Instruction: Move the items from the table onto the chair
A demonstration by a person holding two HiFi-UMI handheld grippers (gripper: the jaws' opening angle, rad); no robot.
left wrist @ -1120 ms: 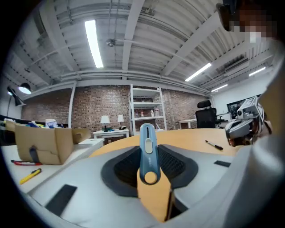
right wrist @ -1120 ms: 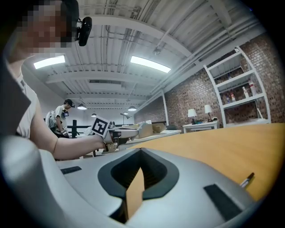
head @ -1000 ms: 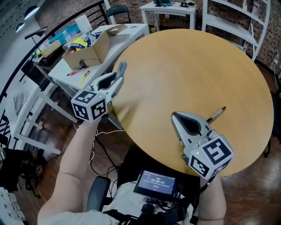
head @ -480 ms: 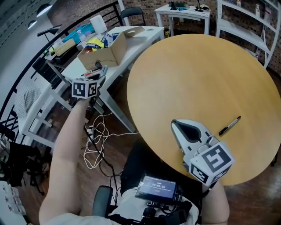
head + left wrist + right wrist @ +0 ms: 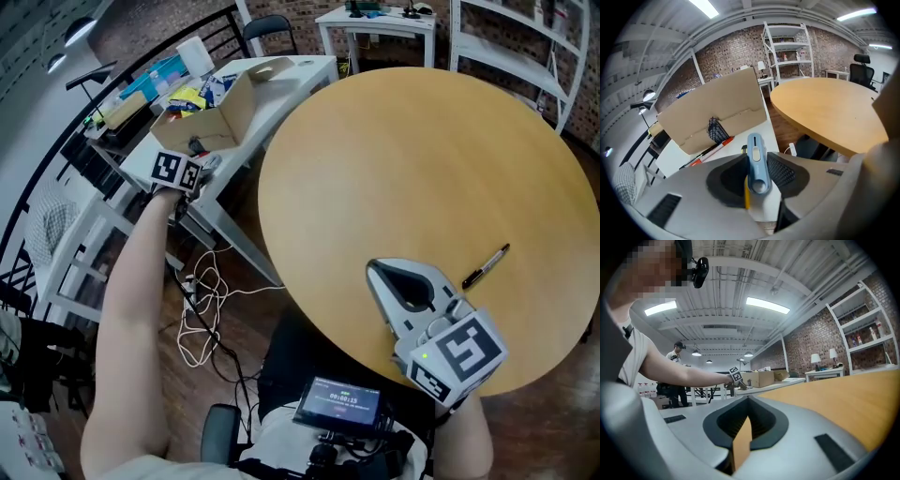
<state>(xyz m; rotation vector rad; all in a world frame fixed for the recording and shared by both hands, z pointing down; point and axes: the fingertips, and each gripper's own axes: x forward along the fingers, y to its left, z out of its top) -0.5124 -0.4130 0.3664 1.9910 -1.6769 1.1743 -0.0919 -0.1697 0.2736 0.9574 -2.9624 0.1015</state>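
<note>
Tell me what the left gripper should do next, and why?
Probably draw the left gripper back off the blue tool. Its jaws have just been opening with the tool between them, apparently resting on the white table by the cardboard box. A black pen lies on the round table.

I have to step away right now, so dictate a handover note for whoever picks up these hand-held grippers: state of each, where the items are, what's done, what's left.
Left hand-held gripper: over the white side table by the cardboard box. Its jaws have just been opening, and the blue cutter between them looks let go.
Right hand-held gripper: shut, empty, low at the near edge of the round table.
Items: a black pen lies on the round table.
Done: the cutter is off the round table.
Left: move the pen. The cutter is at a desk, not the task's target, so check that.
</note>
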